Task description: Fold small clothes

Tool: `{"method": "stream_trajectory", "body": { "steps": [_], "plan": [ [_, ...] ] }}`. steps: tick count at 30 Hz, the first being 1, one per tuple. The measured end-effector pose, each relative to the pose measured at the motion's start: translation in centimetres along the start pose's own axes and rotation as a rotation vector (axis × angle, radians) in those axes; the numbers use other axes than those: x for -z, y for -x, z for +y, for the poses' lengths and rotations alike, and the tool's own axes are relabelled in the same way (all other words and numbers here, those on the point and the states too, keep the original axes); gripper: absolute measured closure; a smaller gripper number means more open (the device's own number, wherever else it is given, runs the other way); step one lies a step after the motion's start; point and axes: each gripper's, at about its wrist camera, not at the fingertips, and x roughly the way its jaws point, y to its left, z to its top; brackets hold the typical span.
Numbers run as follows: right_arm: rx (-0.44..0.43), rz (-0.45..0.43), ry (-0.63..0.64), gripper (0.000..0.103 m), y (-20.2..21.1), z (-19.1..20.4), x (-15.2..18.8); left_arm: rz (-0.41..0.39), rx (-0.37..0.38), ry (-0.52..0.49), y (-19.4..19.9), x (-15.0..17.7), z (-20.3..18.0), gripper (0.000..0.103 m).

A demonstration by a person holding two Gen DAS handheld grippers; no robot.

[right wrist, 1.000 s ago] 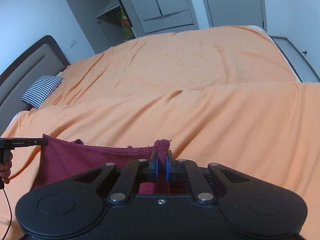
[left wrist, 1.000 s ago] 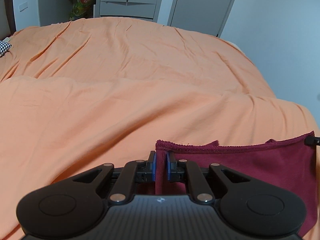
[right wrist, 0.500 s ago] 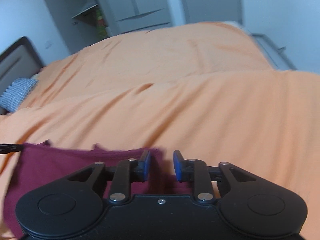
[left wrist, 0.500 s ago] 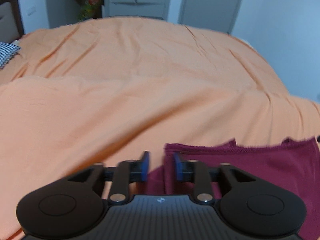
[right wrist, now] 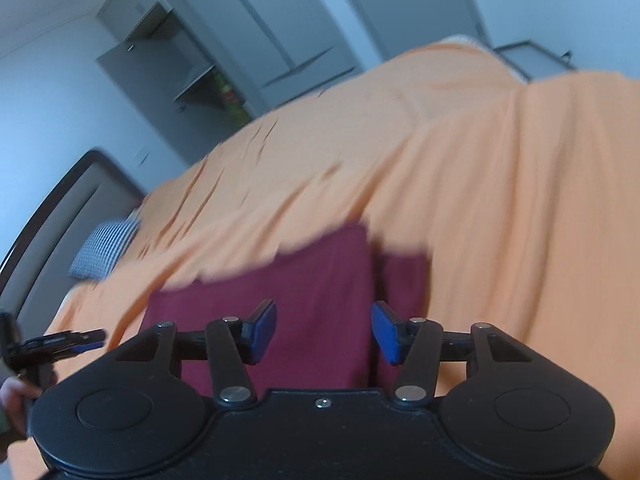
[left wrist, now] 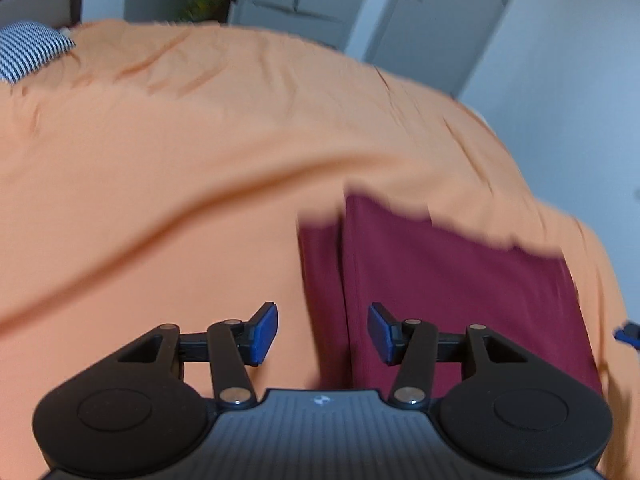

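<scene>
A dark red cloth [left wrist: 448, 280] lies flat on the orange bedspread [left wrist: 180, 168], with a narrow strip of a lower layer showing along its left side. My left gripper [left wrist: 323, 334] is open and empty, just above the cloth's near left edge. In the right wrist view the same cloth [right wrist: 280, 300] lies below my right gripper [right wrist: 324, 336], which is open and empty above its right part. The left gripper also shows at the far left of the right wrist view [right wrist: 76, 340]. Both views are blurred.
A checked pillow [left wrist: 28, 48] lies at the head of the bed by a dark headboard [right wrist: 52, 216]. Grey wardrobes [right wrist: 248, 40] and doors [left wrist: 440, 20] stand behind the bed. The orange bedspread [right wrist: 500, 200] stretches around the cloth.
Both grippers have opened and let go of the cloth's top edge, then pulled back. The cloth now lies flat on the bed. Both cameras have tilted.
</scene>
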Motion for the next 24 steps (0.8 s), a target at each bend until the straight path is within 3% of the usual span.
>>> {"method": "stream_trajectory", "body": {
  "steps": [5,11,13,14,16,17,21,24],
  "plan": [
    [0.014,0.102,0.027,0.051,1.8,0.4,5.1,0.090,0.052,-0.013,0.4,5.1,-0.9,0.048],
    [0.040,0.137,-0.027,0.055,1.6,-0.5,7.8,0.114,0.057,0.013,-1.3,5.3,-0.4,0.057],
    [0.031,0.151,-0.035,0.056,0.9,-0.7,8.1,0.137,0.072,0.020,-2.0,5.5,-0.4,0.069],
    [0.022,0.159,-0.041,0.058,0.6,-1.0,8.1,0.144,0.074,0.019,-2.2,5.5,-0.4,0.069],
    [0.017,0.189,-0.045,0.083,0.1,-1.3,8.2,0.153,0.086,0.016,-2.5,5.7,-0.6,0.080],
    [0.022,0.200,-0.040,0.087,-0.3,-1.2,8.3,0.152,0.089,0.015,-2.4,5.8,-0.6,0.081],
    [0.017,0.198,-0.056,0.092,0.0,-1.4,8.2,0.143,0.096,0.037,-1.5,5.6,-0.3,0.094],
    [-0.004,0.196,-0.084,0.094,0.6,-1.8,7.8,0.136,0.132,0.079,-0.4,5.2,0.2,0.096]
  ]
}}
